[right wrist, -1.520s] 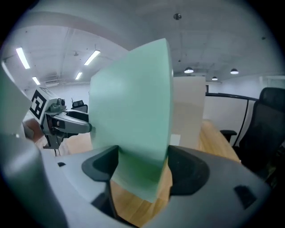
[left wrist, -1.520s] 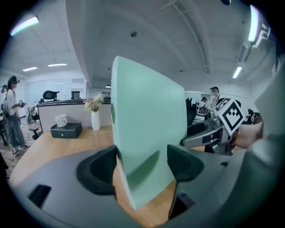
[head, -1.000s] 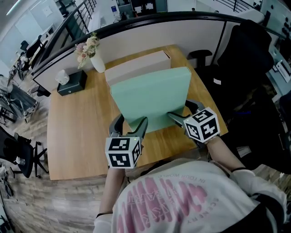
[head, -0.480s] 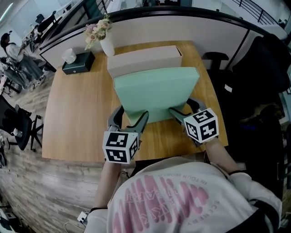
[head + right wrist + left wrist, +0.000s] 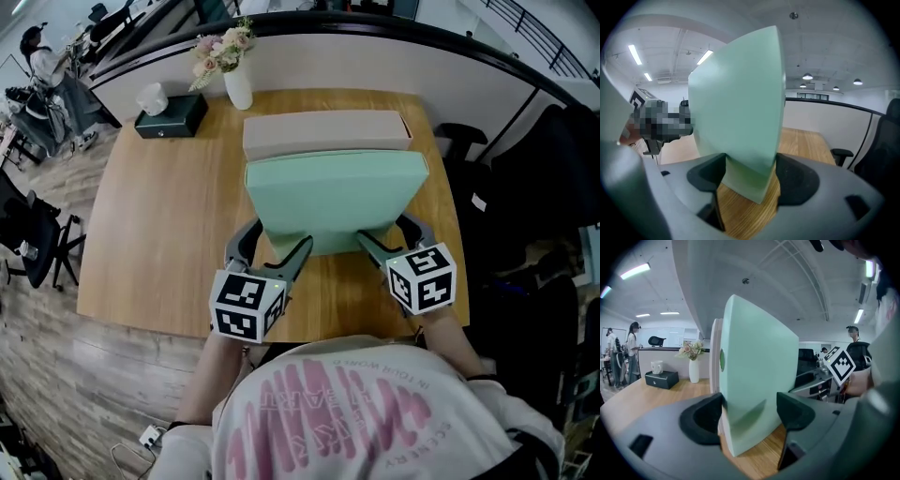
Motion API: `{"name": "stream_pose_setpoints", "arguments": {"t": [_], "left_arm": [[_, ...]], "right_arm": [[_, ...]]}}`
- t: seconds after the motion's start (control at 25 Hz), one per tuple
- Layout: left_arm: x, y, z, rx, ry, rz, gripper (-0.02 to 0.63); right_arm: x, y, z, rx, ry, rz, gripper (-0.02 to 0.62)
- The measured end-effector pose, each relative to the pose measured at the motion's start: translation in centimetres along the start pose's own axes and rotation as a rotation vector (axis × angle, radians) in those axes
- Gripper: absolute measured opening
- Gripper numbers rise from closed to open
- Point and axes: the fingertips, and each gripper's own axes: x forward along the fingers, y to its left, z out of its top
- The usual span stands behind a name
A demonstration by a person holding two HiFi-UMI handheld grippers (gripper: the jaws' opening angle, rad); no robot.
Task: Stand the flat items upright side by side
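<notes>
A flat mint-green box (image 5: 333, 202) stands on its long edge on the wooden desk (image 5: 159, 234). Close behind it a flat beige box (image 5: 323, 131) also stands upright, parallel to it. My left gripper (image 5: 272, 248) is shut on the green box's lower left corner, and my right gripper (image 5: 392, 236) is shut on its lower right corner. In the left gripper view the green box (image 5: 754, 371) fills the gap between the pads of the left gripper (image 5: 750, 404), with a sliver of the beige box (image 5: 714, 357) behind. The right gripper view shows the green box (image 5: 740, 103) pinched by the right gripper (image 5: 750, 171).
A white vase with flowers (image 5: 236, 84) and a black tissue box (image 5: 169, 112) with a white cup (image 5: 150, 97) sit at the desk's far left. A curved partition (image 5: 375, 66) borders the far edge. Office chairs (image 5: 37, 253) stand beside the desk.
The head view has swung, so the desk sits more squarely in frame. Both grippers keep hold of the green box, which stands a little more parallel to the beige box.
</notes>
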Motion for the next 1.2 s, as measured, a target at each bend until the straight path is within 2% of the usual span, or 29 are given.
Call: {"name": "stream_pose_setpoints", "arguments": {"t": [0.6,0.84,1.0,1.2], "left_arm": [[0.9,1.4,-0.1,0.022,0.025,0.020,0.354],[0.8,1.5,-0.6,0.108,0.048,0.024,0.354],[0.5,1.9,-0.3,0.049,0.026,0.016,0.328],[0.7,1.8,-0.5,0.043,0.039,0.012,0.341]], "right_arm": [[1.5,-0.2,0.6,-0.014,0.000,0.007,0.334],[1.6,0.1,0.5,-0.033,0.015,0.009,0.353],[1.6,0.3,0.6,-0.034,0.026,0.034,0.387],[1.4,0.2,0.6,0.004,0.023,0.055,0.387]]}}
